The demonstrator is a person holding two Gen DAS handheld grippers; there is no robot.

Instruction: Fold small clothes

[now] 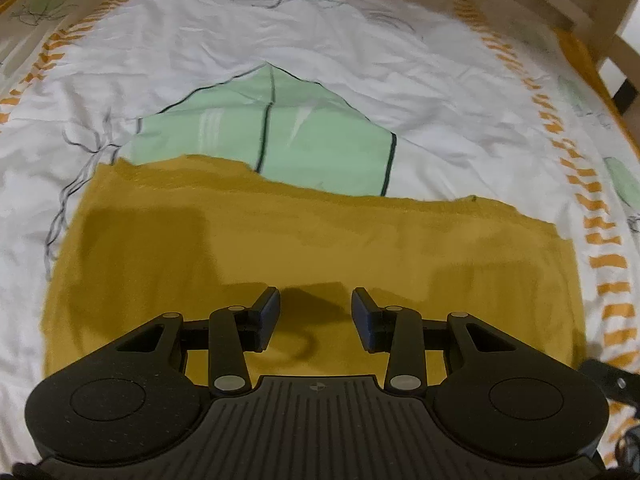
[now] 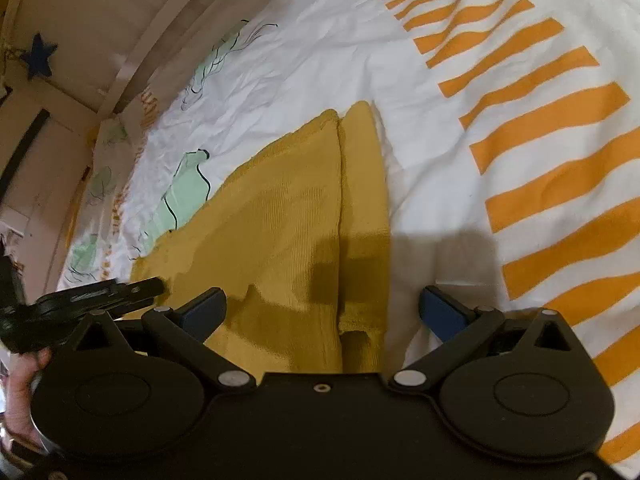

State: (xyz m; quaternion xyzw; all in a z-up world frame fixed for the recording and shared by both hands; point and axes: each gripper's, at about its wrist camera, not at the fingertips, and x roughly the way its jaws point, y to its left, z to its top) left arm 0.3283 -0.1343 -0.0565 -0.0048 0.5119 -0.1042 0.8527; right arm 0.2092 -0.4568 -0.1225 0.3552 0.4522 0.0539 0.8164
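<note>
A mustard-yellow knit garment [image 1: 312,240] lies flat on the bed sheet and fills the lower middle of the left wrist view. My left gripper [image 1: 316,316] is open and empty, its blue pads just above the cloth. In the right wrist view the same garment [image 2: 288,220] shows a folded flap with a straight seam along its right side. My right gripper [image 2: 322,310] is wide open and empty, straddling the garment's right edge. The left gripper's body [image 2: 92,296] shows at the left of that view.
The bed sheet [image 1: 200,60] is white with green shapes and orange stripes [image 2: 552,120]. A wooden bed frame [image 1: 580,20] runs along the far right in the left wrist view. A wall and a blue star [image 2: 38,60] lie beyond the bed.
</note>
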